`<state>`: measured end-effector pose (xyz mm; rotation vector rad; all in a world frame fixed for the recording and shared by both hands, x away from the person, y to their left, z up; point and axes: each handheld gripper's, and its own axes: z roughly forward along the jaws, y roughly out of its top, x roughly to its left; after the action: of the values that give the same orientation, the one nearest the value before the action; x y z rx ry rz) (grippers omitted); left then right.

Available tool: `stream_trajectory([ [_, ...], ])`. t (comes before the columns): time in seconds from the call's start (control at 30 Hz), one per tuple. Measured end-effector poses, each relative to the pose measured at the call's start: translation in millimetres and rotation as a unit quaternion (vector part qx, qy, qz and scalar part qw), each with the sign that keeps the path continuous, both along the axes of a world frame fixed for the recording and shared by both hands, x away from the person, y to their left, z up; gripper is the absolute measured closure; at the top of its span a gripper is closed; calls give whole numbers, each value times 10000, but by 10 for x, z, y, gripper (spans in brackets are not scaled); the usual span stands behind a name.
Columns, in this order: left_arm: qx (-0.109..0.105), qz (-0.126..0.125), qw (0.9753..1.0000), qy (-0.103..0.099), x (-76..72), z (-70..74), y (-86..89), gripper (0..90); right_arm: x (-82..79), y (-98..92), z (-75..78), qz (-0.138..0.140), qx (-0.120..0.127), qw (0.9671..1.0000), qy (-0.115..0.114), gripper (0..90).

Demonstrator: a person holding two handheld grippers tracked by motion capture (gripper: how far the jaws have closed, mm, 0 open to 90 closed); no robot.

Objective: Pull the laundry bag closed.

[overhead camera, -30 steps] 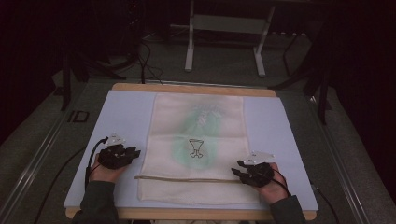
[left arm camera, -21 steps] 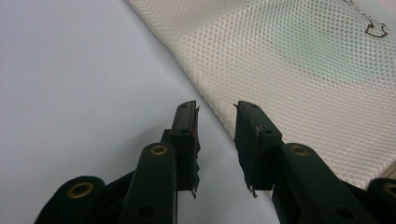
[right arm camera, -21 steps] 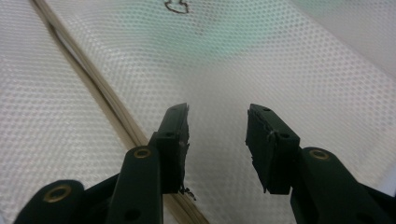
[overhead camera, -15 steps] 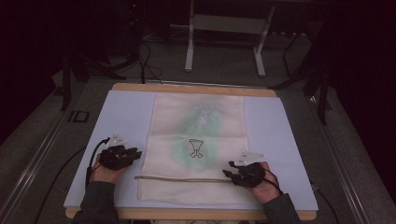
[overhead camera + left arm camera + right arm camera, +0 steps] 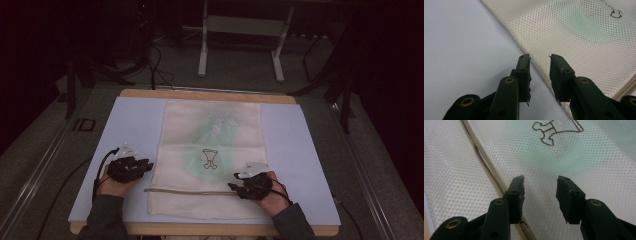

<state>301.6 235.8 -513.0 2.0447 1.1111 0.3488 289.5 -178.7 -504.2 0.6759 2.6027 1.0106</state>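
Note:
A cream mesh bag (image 5: 210, 155) lies flat on the pale blue mat (image 5: 130, 130), with a green shape showing through it and a brown outline figure (image 5: 210, 159) at its middle. A beige zipper (image 5: 190, 191) runs across its near end. My left gripper (image 5: 145, 166) sits open at the bag's left edge (image 5: 534, 72), jaws straddling the edge. My right gripper (image 5: 235, 186) hovers open over the mesh (image 5: 579, 165), beside the zipper (image 5: 486, 167), near its right end.
The mat covers a wooden table (image 5: 200, 230). Behind the table stand a white metal frame (image 5: 240, 30) and cables on a dark floor. Bare mat (image 5: 295, 140) lies on both sides of the bag.
My right gripper has moved left from the bag's right edge onto the mesh near the zipper's end. My left gripper has stayed at the bag's left edge.

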Motion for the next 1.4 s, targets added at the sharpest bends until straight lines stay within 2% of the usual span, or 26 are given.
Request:
stream_trajectory([
  [0.7,-4,-83,10000,23,2,-7,-19,694,41,417,21,497,-48,9987,-38,574],
  [1.4,-3,-148,9998,99,13,-22,-29,691,33,737,26,875,-82,9961,-69,567],
])
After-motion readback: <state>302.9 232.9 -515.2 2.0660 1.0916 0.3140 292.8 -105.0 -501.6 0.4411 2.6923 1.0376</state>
